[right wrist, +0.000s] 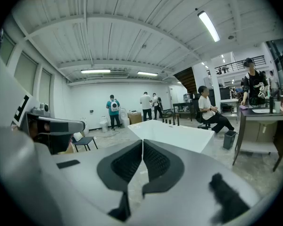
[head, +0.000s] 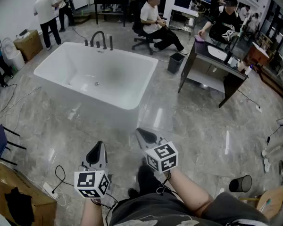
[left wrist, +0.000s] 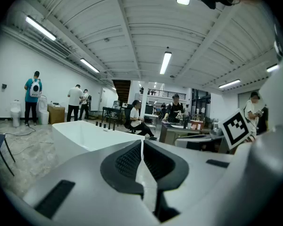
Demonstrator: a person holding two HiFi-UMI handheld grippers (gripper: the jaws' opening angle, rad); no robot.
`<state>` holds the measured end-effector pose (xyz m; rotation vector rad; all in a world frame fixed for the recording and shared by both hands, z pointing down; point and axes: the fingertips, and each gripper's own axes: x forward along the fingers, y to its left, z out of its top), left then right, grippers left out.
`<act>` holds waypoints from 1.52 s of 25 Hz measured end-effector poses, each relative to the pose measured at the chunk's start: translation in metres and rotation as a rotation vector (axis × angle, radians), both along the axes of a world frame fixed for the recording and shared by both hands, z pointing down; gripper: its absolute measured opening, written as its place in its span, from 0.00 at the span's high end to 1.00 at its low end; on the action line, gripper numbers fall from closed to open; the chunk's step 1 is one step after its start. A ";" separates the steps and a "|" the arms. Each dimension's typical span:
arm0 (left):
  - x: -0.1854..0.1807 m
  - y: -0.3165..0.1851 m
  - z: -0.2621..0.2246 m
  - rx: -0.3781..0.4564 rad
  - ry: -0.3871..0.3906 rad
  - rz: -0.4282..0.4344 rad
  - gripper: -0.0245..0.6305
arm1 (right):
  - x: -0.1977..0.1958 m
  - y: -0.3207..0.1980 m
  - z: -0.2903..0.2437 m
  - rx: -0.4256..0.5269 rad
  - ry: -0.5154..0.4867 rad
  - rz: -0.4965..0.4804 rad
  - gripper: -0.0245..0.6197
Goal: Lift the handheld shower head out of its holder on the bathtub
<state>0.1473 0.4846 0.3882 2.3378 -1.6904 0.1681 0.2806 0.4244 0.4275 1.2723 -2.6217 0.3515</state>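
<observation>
A white freestanding bathtub (head: 132, 99) stands on the grey floor ahead of me. On its far rim is a row of black fittings (head: 98, 40): a curved spout and several upright pieces. At this distance I cannot tell which one is the shower head. Both grippers hang low in front of me, well short of the tub. My left gripper (head: 98, 148) is shut with nothing in it, and so is my right gripper (head: 141, 133). The left gripper view has the shut jaws (left wrist: 142, 143) before the tub (left wrist: 80, 132). The right gripper view has its shut jaws (right wrist: 142, 143) before the tub (right wrist: 172, 134).
A dark desk (head: 212, 60) with a person at it stands to the right of the tub, with a black bin (head: 176, 62) beside it. A seated person on an office chair (head: 144, 39) is behind the tub. Cables (head: 56, 180) and a cardboard box (head: 14, 199) lie at my left.
</observation>
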 end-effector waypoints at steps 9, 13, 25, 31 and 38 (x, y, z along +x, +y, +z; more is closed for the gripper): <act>-0.003 0.011 0.003 -0.003 -0.012 -0.011 0.94 | -0.001 0.011 0.005 -0.017 -0.007 -0.009 0.92; -0.006 0.013 0.004 0.002 -0.010 -0.017 0.94 | -0.005 0.012 0.003 -0.002 -0.006 -0.019 0.92; -0.040 0.013 0.001 0.002 0.005 -0.085 0.94 | -0.013 0.002 -0.005 -0.022 -0.102 -0.006 0.92; -0.054 -0.021 -0.002 0.015 0.000 -0.097 0.94 | -0.020 -0.035 -0.003 -0.019 -0.095 0.002 0.92; -0.072 -0.091 0.007 -0.009 -0.034 -0.098 0.94 | -0.041 -0.120 0.012 -0.036 -0.124 0.006 0.92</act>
